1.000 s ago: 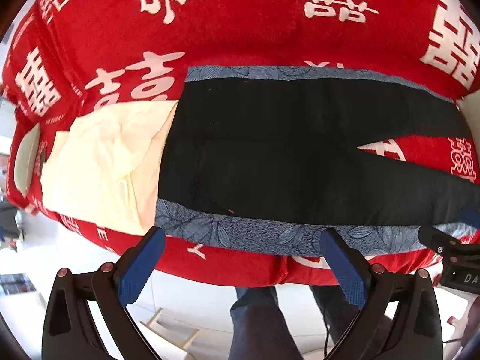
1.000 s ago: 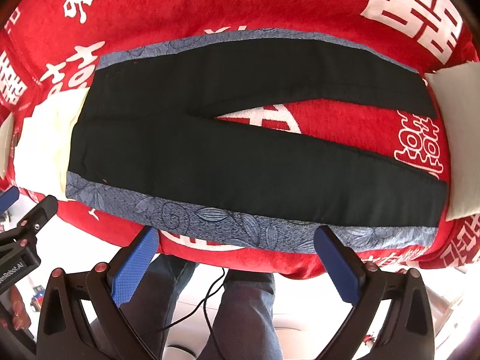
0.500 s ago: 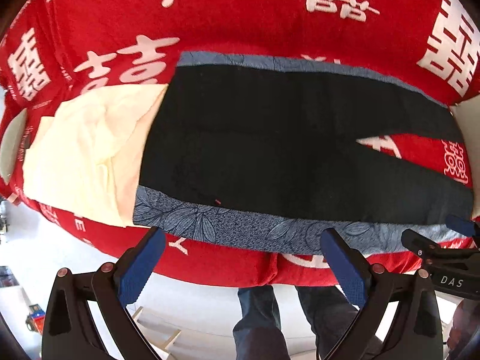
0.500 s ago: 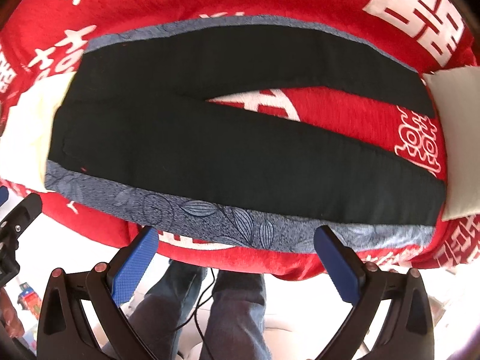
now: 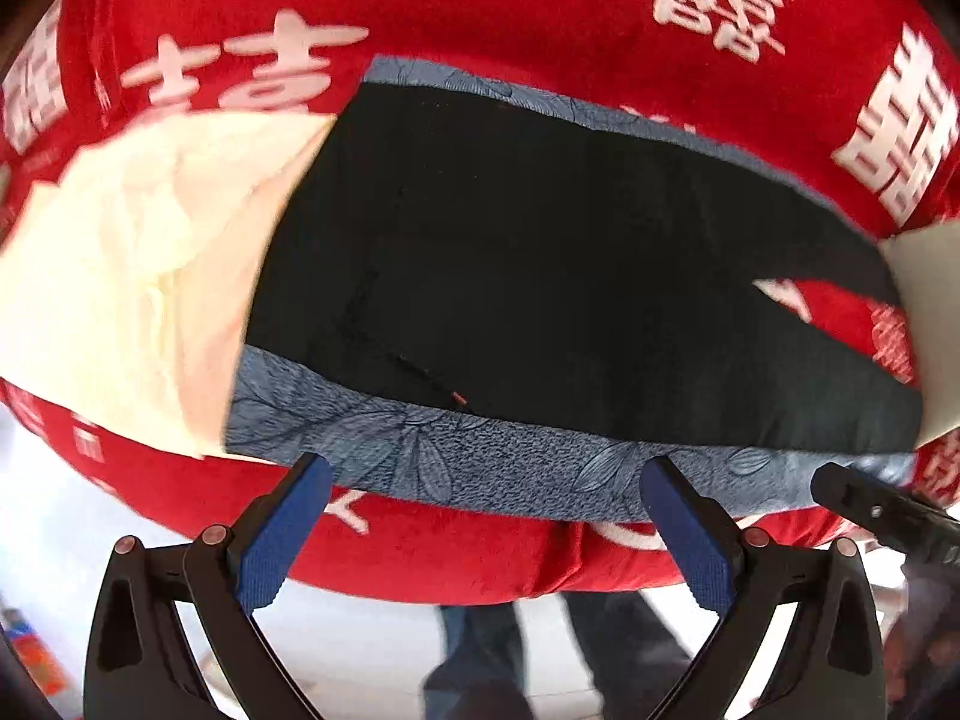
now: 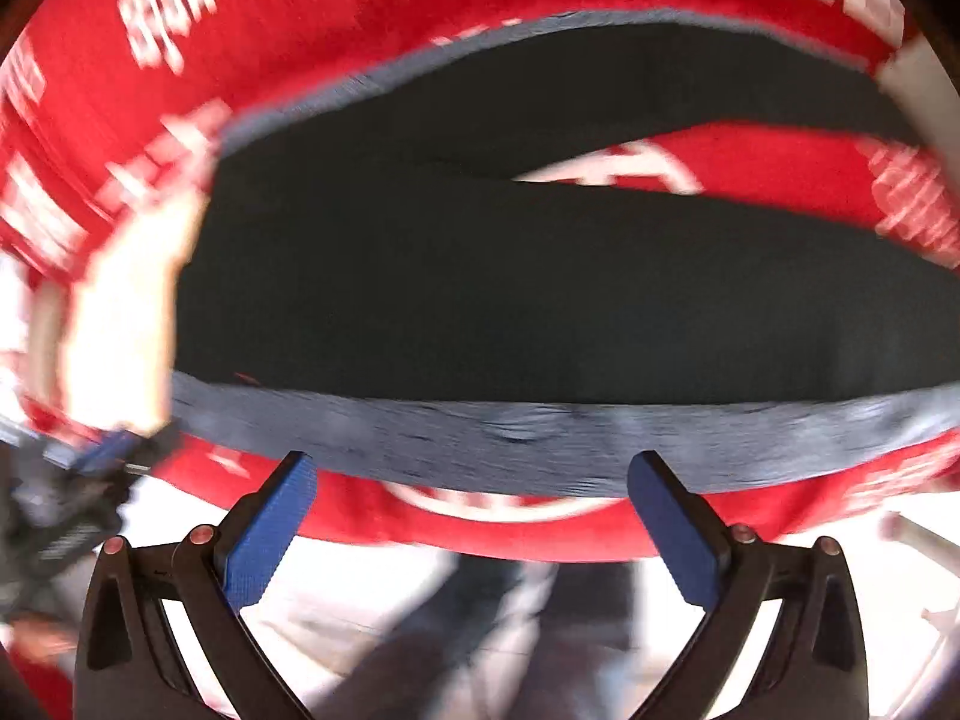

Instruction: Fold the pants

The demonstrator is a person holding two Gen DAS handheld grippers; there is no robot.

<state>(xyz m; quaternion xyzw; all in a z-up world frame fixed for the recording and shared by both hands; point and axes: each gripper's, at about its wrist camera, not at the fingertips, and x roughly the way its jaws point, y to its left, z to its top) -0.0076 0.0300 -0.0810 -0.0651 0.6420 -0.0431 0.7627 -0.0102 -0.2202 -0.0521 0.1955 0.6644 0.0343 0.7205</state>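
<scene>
The black pants with blue leaf-print side bands (image 5: 570, 276) lay flat on the red blanket with white characters (image 5: 480, 6), their two legs split apart toward the right. A pale cream cloth (image 5: 138, 276) lay just beside the waist end, touching it. The left gripper (image 5: 486, 516) hung near the front blue band, its blue fingers (image 5: 282, 534) spread wide and holding nothing. The right gripper (image 6: 474, 510) did the same, fingers (image 6: 270, 534) wide apart, in a blurry view
</scene>
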